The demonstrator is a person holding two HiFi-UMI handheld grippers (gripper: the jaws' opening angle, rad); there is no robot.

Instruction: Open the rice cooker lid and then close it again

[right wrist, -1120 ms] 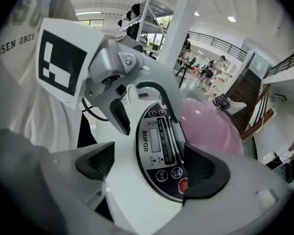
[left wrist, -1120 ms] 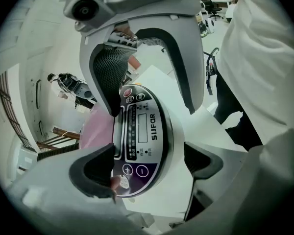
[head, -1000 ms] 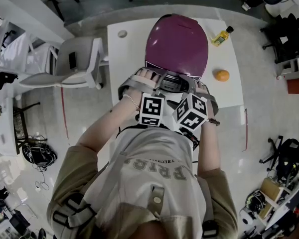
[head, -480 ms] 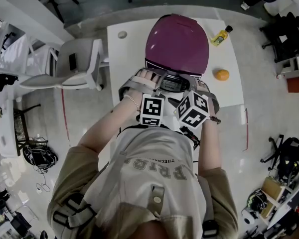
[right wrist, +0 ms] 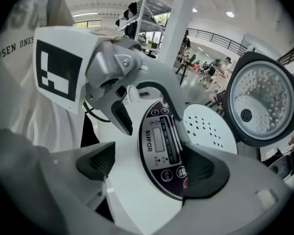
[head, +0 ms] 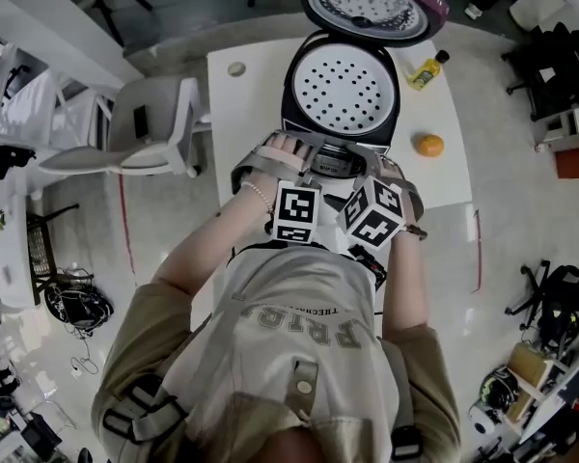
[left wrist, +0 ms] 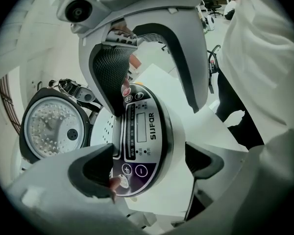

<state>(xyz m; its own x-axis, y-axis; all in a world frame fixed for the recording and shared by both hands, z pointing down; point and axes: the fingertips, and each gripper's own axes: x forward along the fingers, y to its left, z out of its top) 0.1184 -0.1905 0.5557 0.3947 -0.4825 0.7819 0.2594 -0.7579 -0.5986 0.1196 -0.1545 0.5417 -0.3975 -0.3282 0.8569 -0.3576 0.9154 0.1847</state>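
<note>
Half of the task looks done: the rice cooker (head: 291, 114) sits on the white counter (head: 241, 104) with its purple lid (head: 372, 3) swung fully up at the far side, leaving the perforated inner tray (head: 340, 90) exposed. Closing remains. Both tongs hover at the cooker's near front, by the control panel (left wrist: 144, 131). The left tongs (left wrist: 147, 165) stand wide and grip nothing, with the panel's lower end showing between them. The right tongs (right wrist: 152, 168) have just been opening and are also wide, the panel between them but not pinched. Neither is near the lid, so I judge that reaching up and pushing it down is what is left.
</note>
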